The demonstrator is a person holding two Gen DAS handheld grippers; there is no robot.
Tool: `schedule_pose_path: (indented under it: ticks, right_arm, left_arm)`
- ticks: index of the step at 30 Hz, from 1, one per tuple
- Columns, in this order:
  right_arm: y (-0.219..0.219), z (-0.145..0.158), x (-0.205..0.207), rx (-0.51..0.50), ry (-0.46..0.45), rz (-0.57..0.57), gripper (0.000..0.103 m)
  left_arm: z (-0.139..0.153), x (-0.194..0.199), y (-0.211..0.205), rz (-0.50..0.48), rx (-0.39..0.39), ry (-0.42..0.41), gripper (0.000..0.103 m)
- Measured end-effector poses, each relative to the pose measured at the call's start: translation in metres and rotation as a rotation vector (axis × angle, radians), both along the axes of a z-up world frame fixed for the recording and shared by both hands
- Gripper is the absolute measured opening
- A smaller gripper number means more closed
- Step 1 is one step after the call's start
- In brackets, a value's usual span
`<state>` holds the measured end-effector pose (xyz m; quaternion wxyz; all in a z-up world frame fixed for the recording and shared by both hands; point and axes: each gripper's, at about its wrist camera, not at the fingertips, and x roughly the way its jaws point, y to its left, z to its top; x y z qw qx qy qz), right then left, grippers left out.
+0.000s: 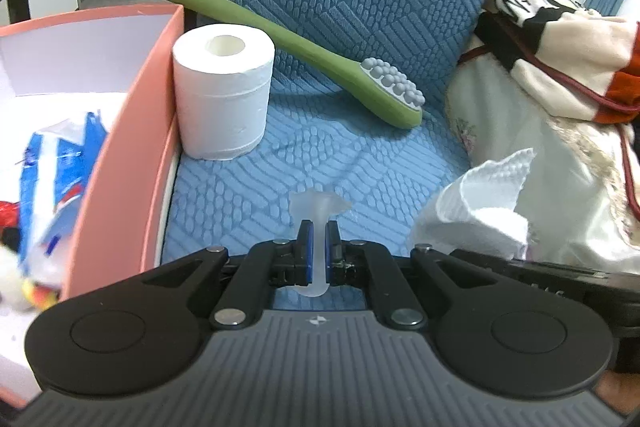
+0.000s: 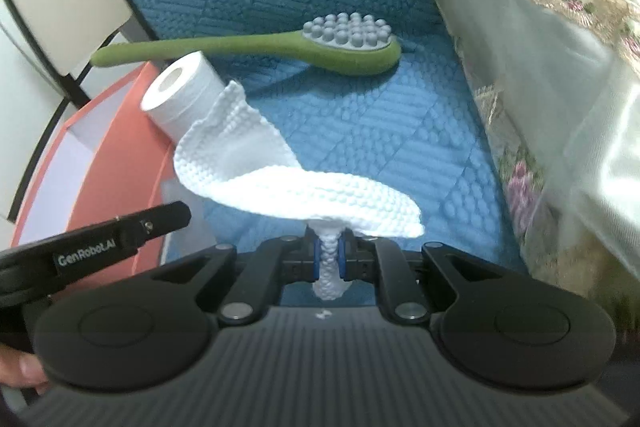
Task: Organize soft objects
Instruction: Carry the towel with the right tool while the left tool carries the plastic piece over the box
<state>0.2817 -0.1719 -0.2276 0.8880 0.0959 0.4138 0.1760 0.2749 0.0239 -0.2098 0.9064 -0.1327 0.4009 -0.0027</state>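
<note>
My right gripper [image 2: 330, 243] is shut on a bunched corner of a white waffle-textured cloth [image 2: 280, 179], which hangs open above the blue quilted cushion [image 2: 400, 115]. The same cloth [image 1: 480, 203] shows at the right of the left wrist view. My left gripper [image 1: 319, 227] is shut on a thin strip of translucent plastic [image 1: 320, 205], low over the cushion beside the pink box [image 1: 120, 147]. Its black body [image 2: 120, 235] reaches in from the left of the right wrist view. A white toilet roll [image 1: 224, 91] stands upright against the box wall.
A green long-handled brush [image 1: 280, 39] with grey nubs leans on the cushion's back. The pink box holds a blue-and-white plastic packet [image 1: 56, 163] and small colourful things. A heap of cream, black and orange blankets [image 1: 560, 67] lies to the right, over a floral bedspread [image 2: 560, 107].
</note>
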Motion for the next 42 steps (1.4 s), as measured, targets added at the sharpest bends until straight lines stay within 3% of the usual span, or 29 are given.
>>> schedule_pose_path:
  ticks: [7,18,32,37,42]
  right_arm:
    - [0.023,0.032,-0.016,-0.007,-0.023,0.059,0.013]
    - [0.056,0.084,-0.034,0.006,-0.084,0.136,0.013]
    - [0.138,0.173,-0.034,0.048,-0.224,0.23,0.013]
    - [0.181,0.188,-0.036,0.056,-0.251,0.282,0.013]
    - [0.227,0.18,-0.04,0.022,-0.251,0.334,0.013]
  left_arm:
    - [0.035,-0.028,0.012,0.034,0.004,-0.02,0.006]
    - [0.093,-0.055,0.062,0.133,-0.072,-0.053,0.006]
    - [0.175,-0.077,0.16,0.247,-0.08,-0.142,0.006]
    - [0.189,-0.084,0.201,0.286,-0.067,-0.159,0.006]
    - [0.176,-0.085,0.244,0.318,-0.085,-0.126,0.006]
